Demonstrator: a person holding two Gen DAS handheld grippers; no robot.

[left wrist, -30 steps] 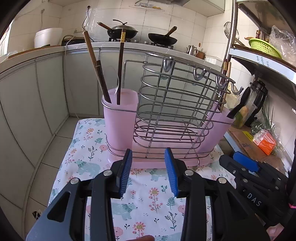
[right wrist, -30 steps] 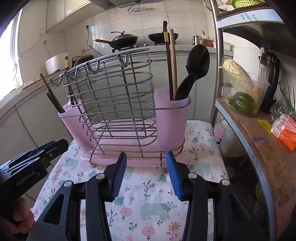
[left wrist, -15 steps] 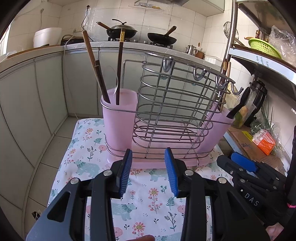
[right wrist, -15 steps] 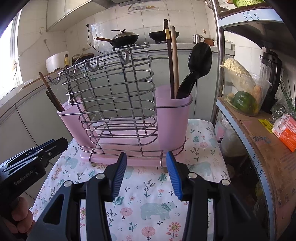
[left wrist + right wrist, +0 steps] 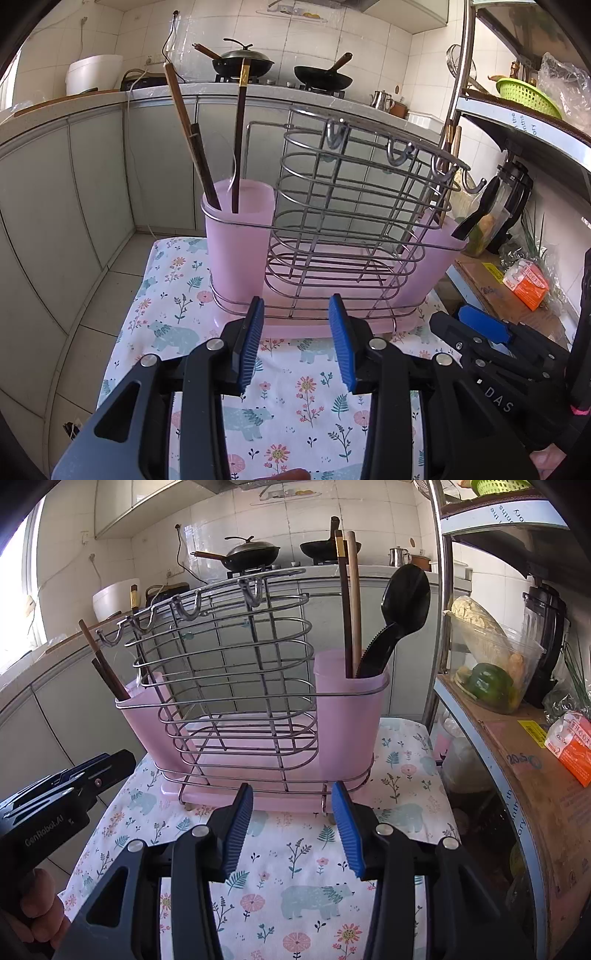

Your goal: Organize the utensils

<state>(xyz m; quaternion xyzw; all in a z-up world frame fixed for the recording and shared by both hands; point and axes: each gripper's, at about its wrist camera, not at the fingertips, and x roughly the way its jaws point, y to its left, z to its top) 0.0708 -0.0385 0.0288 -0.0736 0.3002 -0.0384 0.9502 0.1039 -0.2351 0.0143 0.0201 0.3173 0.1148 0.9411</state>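
A wire utensil rack [image 5: 354, 206] [image 5: 229, 679] with a pink tray and two pink cups stands on a flowered cloth [image 5: 291, 402]. The left pink cup [image 5: 238, 240] holds dark chopsticks [image 5: 197, 147] and a clear spoon. The right pink cup [image 5: 349, 720] holds two chopsticks [image 5: 349, 602] and a black spoon [image 5: 400, 613]. My left gripper [image 5: 295, 345] hovers open just before the rack's base, nothing between its blue pads. My right gripper [image 5: 291, 829] is likewise open and empty, in front of the rack. Each gripper shows at the edge of the other's view.
A metal shelf at the right carries a blender [image 5: 545, 627], a tub of vegetables [image 5: 491, 668] and an orange box [image 5: 574, 746]. Behind the rack runs a counter with woks [image 5: 242, 62] on a stove. The cloth-covered surface drops off to a tiled floor at left.
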